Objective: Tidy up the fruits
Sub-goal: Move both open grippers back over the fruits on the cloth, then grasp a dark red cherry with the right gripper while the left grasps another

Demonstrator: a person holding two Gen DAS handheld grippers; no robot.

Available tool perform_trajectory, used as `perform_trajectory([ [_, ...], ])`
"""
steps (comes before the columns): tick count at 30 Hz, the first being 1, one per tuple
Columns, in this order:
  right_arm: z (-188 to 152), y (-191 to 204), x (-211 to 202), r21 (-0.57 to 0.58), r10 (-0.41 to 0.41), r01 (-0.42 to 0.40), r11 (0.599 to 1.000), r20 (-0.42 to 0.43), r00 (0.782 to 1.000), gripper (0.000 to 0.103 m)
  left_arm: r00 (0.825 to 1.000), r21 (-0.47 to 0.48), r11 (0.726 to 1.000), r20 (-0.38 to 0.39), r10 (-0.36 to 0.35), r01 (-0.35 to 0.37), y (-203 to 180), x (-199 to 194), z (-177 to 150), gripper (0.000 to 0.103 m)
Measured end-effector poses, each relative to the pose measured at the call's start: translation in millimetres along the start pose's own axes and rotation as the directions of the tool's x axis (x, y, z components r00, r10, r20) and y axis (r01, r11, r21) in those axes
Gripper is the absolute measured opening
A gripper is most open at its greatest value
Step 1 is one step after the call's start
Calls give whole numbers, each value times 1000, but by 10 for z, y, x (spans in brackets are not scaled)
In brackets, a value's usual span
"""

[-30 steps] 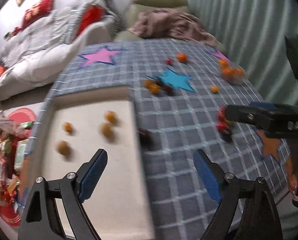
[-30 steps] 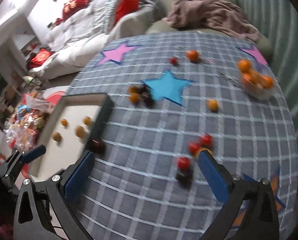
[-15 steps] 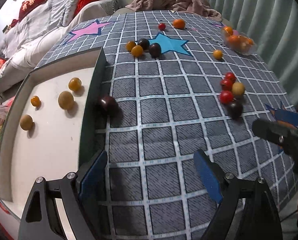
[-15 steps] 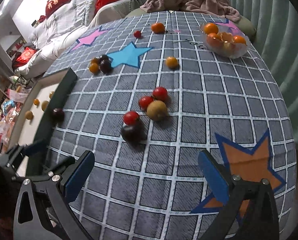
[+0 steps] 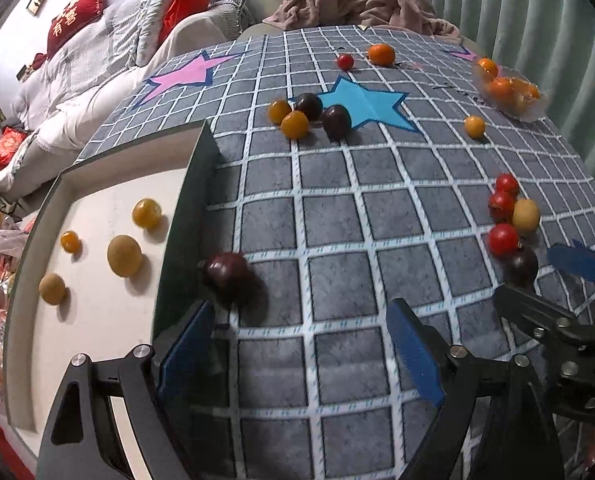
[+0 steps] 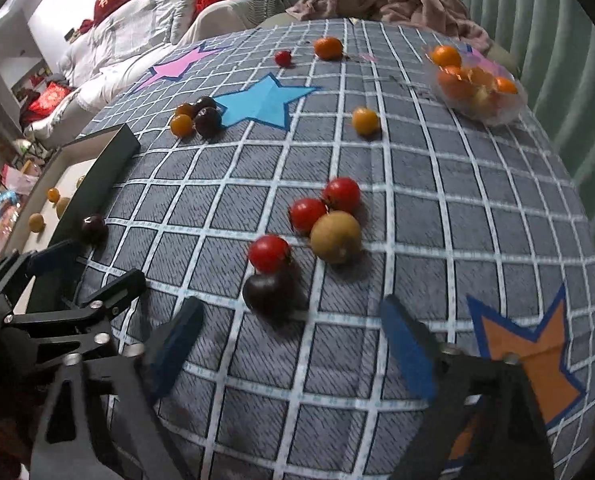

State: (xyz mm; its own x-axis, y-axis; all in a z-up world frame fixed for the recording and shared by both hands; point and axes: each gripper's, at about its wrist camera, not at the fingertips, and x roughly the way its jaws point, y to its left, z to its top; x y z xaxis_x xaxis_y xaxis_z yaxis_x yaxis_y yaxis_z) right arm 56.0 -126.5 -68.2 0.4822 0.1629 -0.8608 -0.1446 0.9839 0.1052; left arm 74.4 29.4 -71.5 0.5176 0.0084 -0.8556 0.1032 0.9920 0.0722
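1. So far, your tray (image 5: 37, 240) at the table's left edge holds four yellow-orange fruits (image 5: 124, 255), so sorting is started but far from finished.
2. Your left gripper (image 5: 301, 354) stands wide open and empty; a dark plum (image 5: 228, 271) lies just ahead of its left finger, tight against the tray's outer wall.
3. Your right gripper (image 6: 293, 346) has just been narrowing, yet nothing is pinched; a second dark plum (image 6: 266, 291) sits just ahead of the gap, touching a red tomato (image 6: 269, 253).
4. Left on the checked cloth (image 6: 437, 216): two more tomatoes and a tan fruit (image 6: 336, 236), a mixed cluster by the blue star (image 5: 363, 104), and a few strays.
5. Probably the clear bowl (image 6: 477, 84) holds only oranges; glare hides the rest.
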Motion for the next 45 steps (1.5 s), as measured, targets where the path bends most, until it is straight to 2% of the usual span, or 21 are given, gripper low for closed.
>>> perform_trajectory([
  [3,17,83,14,-45,-25,25,999,12,1000,60,1000,-18,1000,1,-2,2,22,42,58,89],
  [5,12,89,-2,-52,-17,18,998,23,1000,33,1000,-24,1000,3,-7,7,31,58,75,89],
  [6,10,76,-10,-44,2,0,999,26,1000,30,1000,-27,1000,6,-4,4,36,61,85,88],
  [10,-27,-2,-39,-13,42,-41,999,35,999,30,999,-37,999,35,16,-15,65,34,78,75],
  [15,-89,-57,-72,11,81,-81,997,48,996,30,997,-49,998,56,51,-49,153,8,64,45],
  [18,-113,-70,-83,22,97,-98,995,54,994,30,996,-41,997,58,68,-65,201,-1,55,33],
  [21,-125,-90,-90,31,119,-121,992,59,991,30,996,-37,997,53,73,-71,221,-4,42,33],
  [24,-136,-118,-98,44,132,-135,990,65,989,30,992,-23,993,59,115,-114,214,8,29,34],
  [31,-142,-149,-104,53,153,-157,986,68,986,30,990,-26,992,54,128,-127,200,42,94,34],
  [34,-149,-160,-128,54,155,-159,986,73,985,30,991,-25,992,62,122,-120,192,17,66,33],
  [36,-150,-168,-144,56,156,-160,986,76,985,30,990,-21,993,72,117,-116,188,-21,51,27],
  [45,-133,-181,-291,68,171,-178,982,92,981,30,993,-20,998,99,59,-57,143,-209,44,27],
])
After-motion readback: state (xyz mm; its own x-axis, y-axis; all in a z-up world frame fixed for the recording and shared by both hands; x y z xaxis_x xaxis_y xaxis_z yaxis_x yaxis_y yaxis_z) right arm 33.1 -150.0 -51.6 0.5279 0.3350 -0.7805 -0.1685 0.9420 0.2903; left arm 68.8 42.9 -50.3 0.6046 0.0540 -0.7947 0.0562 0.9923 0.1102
